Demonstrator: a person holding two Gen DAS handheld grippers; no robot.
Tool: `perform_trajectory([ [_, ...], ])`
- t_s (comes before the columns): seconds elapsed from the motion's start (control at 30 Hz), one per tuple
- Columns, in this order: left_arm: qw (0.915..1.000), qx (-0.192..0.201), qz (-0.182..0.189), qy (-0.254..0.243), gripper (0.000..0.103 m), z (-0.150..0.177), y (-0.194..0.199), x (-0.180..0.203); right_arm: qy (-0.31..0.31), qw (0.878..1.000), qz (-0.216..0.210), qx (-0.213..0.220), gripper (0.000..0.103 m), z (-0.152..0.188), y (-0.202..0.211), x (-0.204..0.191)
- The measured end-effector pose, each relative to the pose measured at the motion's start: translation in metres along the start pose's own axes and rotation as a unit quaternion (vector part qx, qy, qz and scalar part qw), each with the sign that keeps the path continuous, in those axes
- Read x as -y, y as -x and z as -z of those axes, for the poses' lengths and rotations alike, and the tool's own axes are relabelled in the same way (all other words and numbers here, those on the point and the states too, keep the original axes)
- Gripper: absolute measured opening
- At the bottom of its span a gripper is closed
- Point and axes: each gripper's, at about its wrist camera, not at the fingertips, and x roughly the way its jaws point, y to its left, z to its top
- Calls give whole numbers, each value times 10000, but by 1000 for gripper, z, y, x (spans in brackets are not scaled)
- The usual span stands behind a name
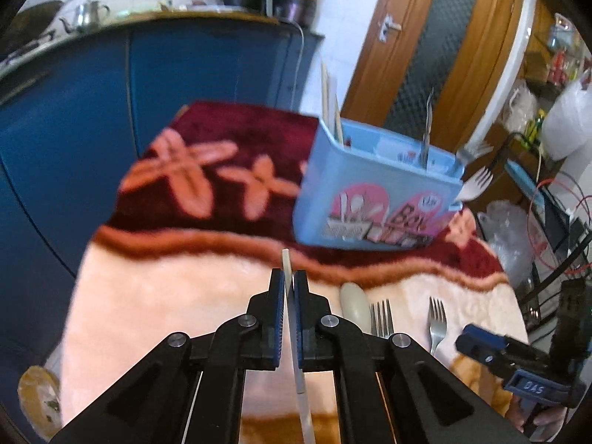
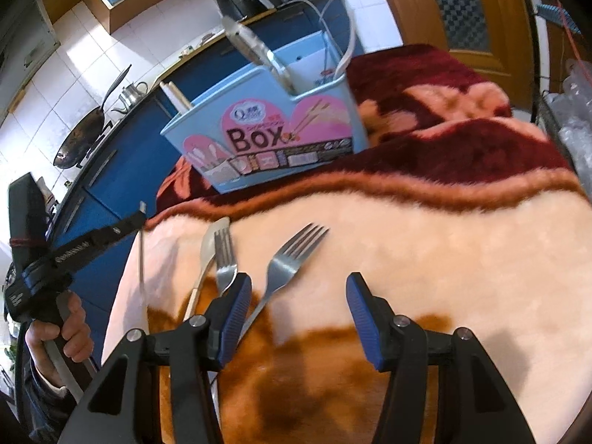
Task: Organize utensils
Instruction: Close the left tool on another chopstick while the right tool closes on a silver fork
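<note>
A blue utensil box (image 1: pixel 373 196) stands on the blanket-covered table and also shows in the right wrist view (image 2: pixel 266 129); it holds chopsticks (image 1: pixel 329 103), a metal utensil and forks. My left gripper (image 1: pixel 289 288) is shut on a thin white utensil (image 1: pixel 296 333), held above the table in front of the box. My right gripper (image 2: pixel 296 318) is open and empty, low over the blanket. Two metal forks (image 2: pixel 285 262) (image 2: pixel 225 259) and a pale spoon (image 2: pixel 209 248) lie just beyond its left finger. The left gripper also shows in the right wrist view (image 2: pixel 140 214) at the left.
The table is covered by a maroon, peach and brown plush blanket (image 2: pixel 425 244). Blue kitchen cabinets (image 1: pixel 92 118) stand behind, with a wok (image 2: pixel 79 137), kettle and appliances on the counter. A wooden door (image 1: pixel 436 48) is at the back right, with clutter and cables to the right.
</note>
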Motion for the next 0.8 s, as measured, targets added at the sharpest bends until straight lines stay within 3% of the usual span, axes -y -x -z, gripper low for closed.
perform_trajectory([
  [0.2,9989,463,-42,-8,5,-1,25,-7,-42,9998,-115,-174,52,-7,-14,-5],
  [0.43,9976,685,-5,-30,5,0,36,-11,-444,9979,-425,-184,43,-17,-25,6],
  [0.53,9973,728,29,-17,5,2,39,-11,-608,9967,-521,-157,30,-20,-28,12],
  [0.6,9971,760,44,-22,5,2,41,-10,-622,9964,-565,-136,13,-20,-29,14],
  [0.8,9949,1008,83,-47,4,0,51,-5,-570,9941,-892,218,8,-18,-15,8],
])
